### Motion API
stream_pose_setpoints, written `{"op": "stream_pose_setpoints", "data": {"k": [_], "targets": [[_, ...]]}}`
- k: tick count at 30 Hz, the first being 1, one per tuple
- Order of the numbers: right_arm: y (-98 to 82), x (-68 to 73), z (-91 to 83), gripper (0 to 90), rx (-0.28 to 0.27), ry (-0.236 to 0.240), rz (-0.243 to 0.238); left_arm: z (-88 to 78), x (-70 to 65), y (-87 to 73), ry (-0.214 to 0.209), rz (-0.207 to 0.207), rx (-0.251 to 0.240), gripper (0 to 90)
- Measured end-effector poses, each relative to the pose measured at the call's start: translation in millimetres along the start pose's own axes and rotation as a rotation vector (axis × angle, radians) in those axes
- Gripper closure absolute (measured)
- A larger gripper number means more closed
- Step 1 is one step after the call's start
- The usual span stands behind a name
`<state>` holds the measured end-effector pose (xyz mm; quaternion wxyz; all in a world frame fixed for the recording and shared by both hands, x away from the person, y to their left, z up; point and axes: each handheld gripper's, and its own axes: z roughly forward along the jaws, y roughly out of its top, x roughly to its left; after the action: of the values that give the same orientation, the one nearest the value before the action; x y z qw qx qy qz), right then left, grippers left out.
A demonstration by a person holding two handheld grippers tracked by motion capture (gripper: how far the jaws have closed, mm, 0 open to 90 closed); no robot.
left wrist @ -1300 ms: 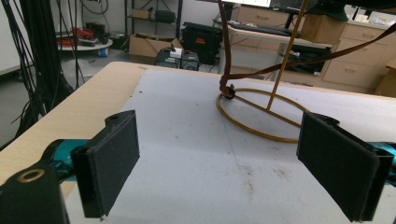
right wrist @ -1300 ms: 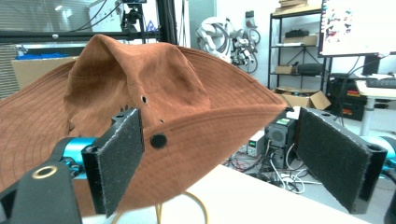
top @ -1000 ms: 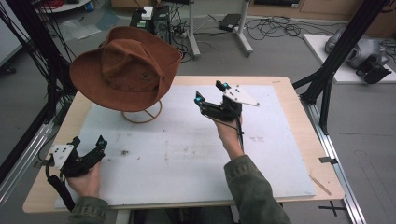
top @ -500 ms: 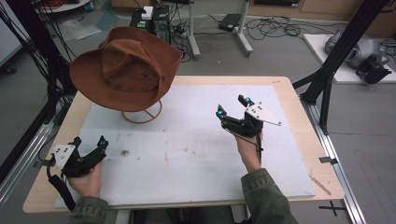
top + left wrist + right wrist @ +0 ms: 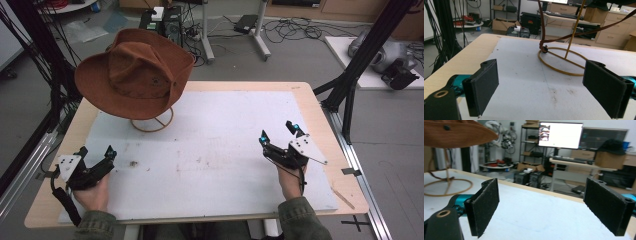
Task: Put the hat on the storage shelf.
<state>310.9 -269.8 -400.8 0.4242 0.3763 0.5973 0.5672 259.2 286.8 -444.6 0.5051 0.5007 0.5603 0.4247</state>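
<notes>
Overhead, hat (image 5: 135, 75) crowns stand (image 5: 564, 58); close-up shows base.

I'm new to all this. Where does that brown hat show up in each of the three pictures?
High view: hat at upper left, perched on a wire stand above the table.
Left gripper view: its brim's underside along the top right edge, strap hanging down.
Right gripper view: its brim in the top left corner.
Shared landmark: the stand's ring base on the white mat.

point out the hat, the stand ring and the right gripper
hat (image 5: 135, 75): high view, on the crown
stand ring (image 5: 554, 67): left gripper view, on the ring's near rim
right gripper (image 5: 278, 131): high view, midway between its open fingertips
</notes>
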Motion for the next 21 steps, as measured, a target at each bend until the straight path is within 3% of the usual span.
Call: {"op": "stream_pose_setpoints", "data": {"k": [9, 15, 18, 21], "targets": [[-21.4, -14.6, -18.9, 11.9, 0.031, -0.040, 0.051, -0.3, -0.8, -0.2, 0.000, 0.009, 0.002, 13.6], [-41.2, -29.0, -28.9, 11.8, 0.057, -0.091, 0.140, 0.7, -1.4, -0.7, -0.001, 0.012, 0.004, 13.6], [-48.2, -33.6, -32.8, 11.9, 0.062, -0.145, 0.132, 0.9, -2.0, -0.9, -0.004, 0.016, 0.005, 13.6], [-50.5, -35.1, -33.4, 11.9, 0.068, -0.153, 0.132, 1.0, -2.5, -1.1, -0.007, 0.016, 0.006, 13.6]]}}
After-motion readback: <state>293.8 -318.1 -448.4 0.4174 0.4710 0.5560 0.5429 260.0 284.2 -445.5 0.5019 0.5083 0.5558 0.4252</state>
